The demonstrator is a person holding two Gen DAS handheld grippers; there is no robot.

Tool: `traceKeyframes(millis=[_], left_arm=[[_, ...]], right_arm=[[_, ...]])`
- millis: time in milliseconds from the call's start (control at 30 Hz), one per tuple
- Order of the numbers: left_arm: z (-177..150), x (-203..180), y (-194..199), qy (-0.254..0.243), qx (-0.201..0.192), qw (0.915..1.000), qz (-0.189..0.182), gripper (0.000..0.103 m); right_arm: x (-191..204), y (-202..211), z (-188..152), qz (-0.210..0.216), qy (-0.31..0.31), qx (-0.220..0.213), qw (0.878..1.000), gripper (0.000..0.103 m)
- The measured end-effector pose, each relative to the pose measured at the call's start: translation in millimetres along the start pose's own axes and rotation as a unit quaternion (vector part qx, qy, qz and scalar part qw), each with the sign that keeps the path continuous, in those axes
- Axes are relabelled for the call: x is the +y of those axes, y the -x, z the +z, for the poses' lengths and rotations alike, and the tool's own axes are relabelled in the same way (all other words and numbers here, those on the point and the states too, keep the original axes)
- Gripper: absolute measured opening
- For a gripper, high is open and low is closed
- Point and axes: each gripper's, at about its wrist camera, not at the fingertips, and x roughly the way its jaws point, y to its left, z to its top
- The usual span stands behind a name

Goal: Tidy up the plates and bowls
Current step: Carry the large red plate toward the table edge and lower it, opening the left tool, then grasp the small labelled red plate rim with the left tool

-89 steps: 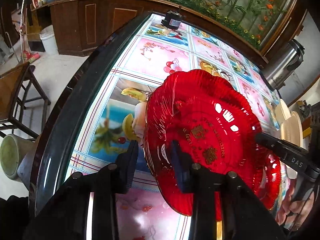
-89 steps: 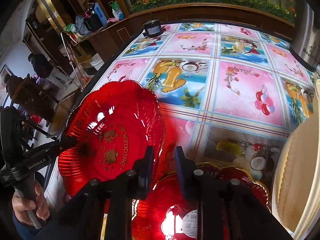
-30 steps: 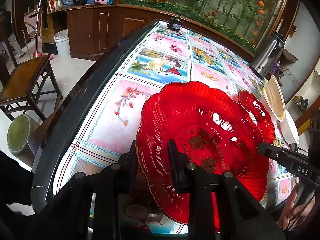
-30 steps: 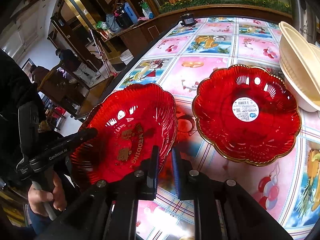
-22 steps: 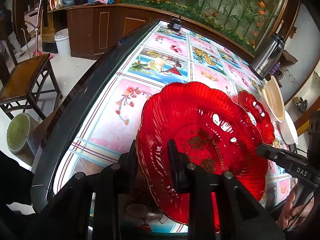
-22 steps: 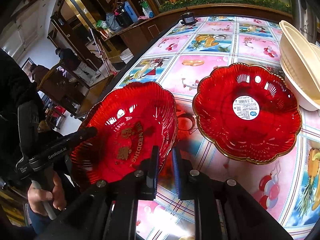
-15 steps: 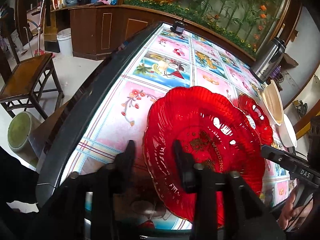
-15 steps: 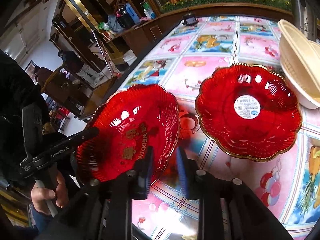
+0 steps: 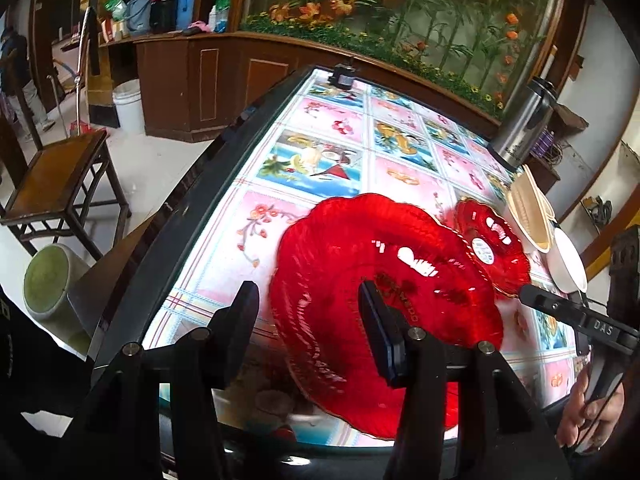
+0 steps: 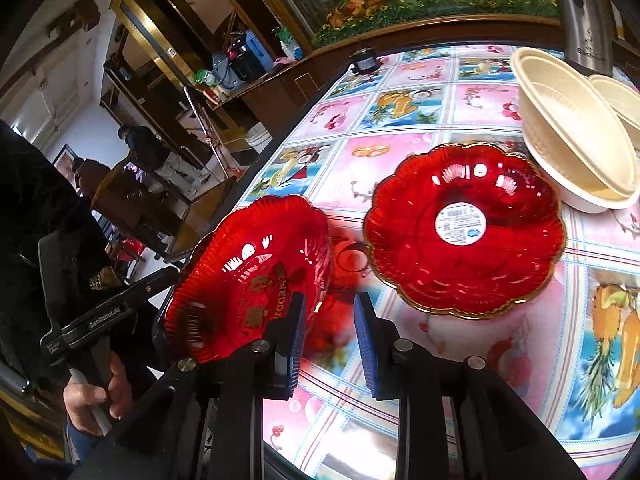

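A red scalloped plate with gold lettering (image 9: 392, 280) (image 10: 256, 276) sits tilted at the near edge of the table. My left gripper (image 9: 308, 320) is open, its jaws on either side of the plate's near rim, apart from it. My right gripper (image 10: 328, 320) is open, with the plate's edge by its left finger. A second red plate with a white sticker (image 10: 464, 228) (image 9: 492, 248) lies flat further in. Stacked cream bowls (image 10: 576, 132) (image 9: 532, 208) stand beyond it.
The table (image 9: 320, 160) has a fruit-print cloth and a dark curved rim (image 9: 180, 220). A steel kettle (image 9: 520, 128) stands at the far right, a small black object (image 10: 364, 62) at the far edge. A wooden chair (image 9: 56, 180) stands left on the floor.
Both grippers have opened and let go of the lettered plate's rim. Both have drawn back slightly, and the plate has dropped lower toward the table.
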Motion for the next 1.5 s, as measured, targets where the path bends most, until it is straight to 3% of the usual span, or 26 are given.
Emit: traceKeyframes(millis=[467, 767, 900, 1067, 1333, 1500], left_arm=[[4.6, -67.2, 5.1, -0.065, 0.007, 0.9973, -0.033, 0.05], [11.2, -127.8, -9.9, -0.105, 0.042, 0.9903, -0.08, 0.05], [23.1, -154.8, -22.4, -0.129, 0.049, 0.987, -0.082, 0.05], [46.8, -169.2, -51.5, -0.121, 0.08, 0.9871, -0.068, 0.05], [72.6, -171.4, -85.6, -0.094, 0.098, 0.9897, -0.045, 0.05], [80.9, -173.5, -106.2, -0.1, 0.118, 0.9871, -0.04, 0.05]], right_arm=[[-40.0, 28.6, -4.6, 0.003, -0.042, -0.035, 0.999, 0.027], [-76.5, 57.2, -11.2, -0.009, -0.081, -0.067, 0.994, 0.027], [-91.2, 68.6, -12.2, -0.026, -0.094, -0.083, 0.992, 0.029], [-109.5, 67.0, -10.9, -0.03, -0.117, -0.083, 0.989, 0.033], [-123.6, 59.5, -9.3, -0.043, -0.118, -0.08, 0.989, 0.033], [-131.1, 56.8, -5.3, -0.051, -0.126, -0.073, 0.988, 0.033]])
